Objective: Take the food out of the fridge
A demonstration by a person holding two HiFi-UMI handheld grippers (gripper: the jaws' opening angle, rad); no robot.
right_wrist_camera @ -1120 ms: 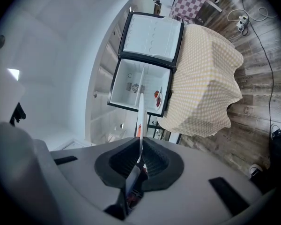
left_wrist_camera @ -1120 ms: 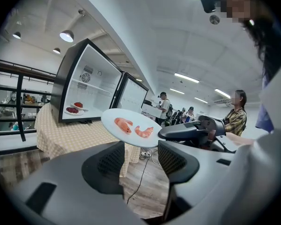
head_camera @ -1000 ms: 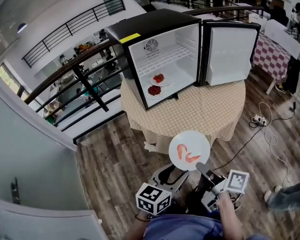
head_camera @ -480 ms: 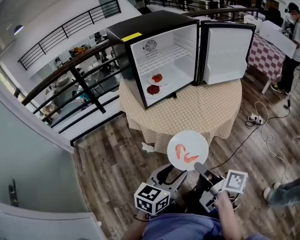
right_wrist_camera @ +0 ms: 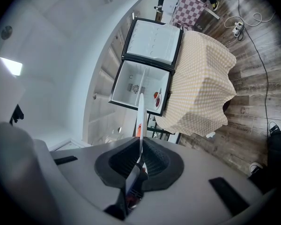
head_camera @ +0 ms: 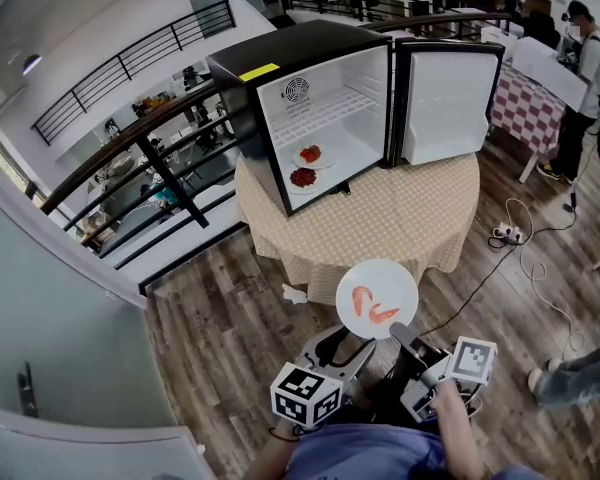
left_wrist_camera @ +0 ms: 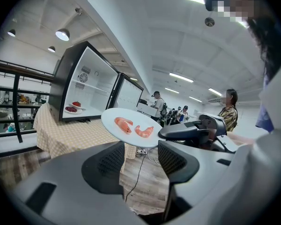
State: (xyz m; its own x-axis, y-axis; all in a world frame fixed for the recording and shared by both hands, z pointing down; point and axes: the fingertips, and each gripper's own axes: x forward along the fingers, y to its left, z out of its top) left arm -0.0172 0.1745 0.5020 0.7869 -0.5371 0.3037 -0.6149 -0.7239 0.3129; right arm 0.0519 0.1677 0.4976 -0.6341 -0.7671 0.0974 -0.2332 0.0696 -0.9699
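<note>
On the round table (head_camera: 400, 223) stands a small black fridge (head_camera: 280, 63) with its door (head_camera: 445, 103) swung wide to the right. Two white plates of red food (head_camera: 310, 155) (head_camera: 303, 179) rest on the fridge floor. My right gripper (head_camera: 402, 334) is shut on the rim of a white plate with two shrimp (head_camera: 377, 298), held level over the wooden floor in front of the table. In the right gripper view this plate (right_wrist_camera: 141, 114) shows edge-on, pinched between the jaws (right_wrist_camera: 140, 156). My left gripper (head_camera: 336, 348) hangs just left of it, open and empty (left_wrist_camera: 141, 153). The shrimp plate (left_wrist_camera: 131, 125) floats beyond its jaws.
A railing (head_camera: 150, 148) runs along the drop at the left, behind the table. Cables and a power strip (head_camera: 510, 234) lie on the floor at the right. A checkered table (head_camera: 535, 108) and standing people are at the far right. Someone's shoe (head_camera: 565, 386) shows at the right edge.
</note>
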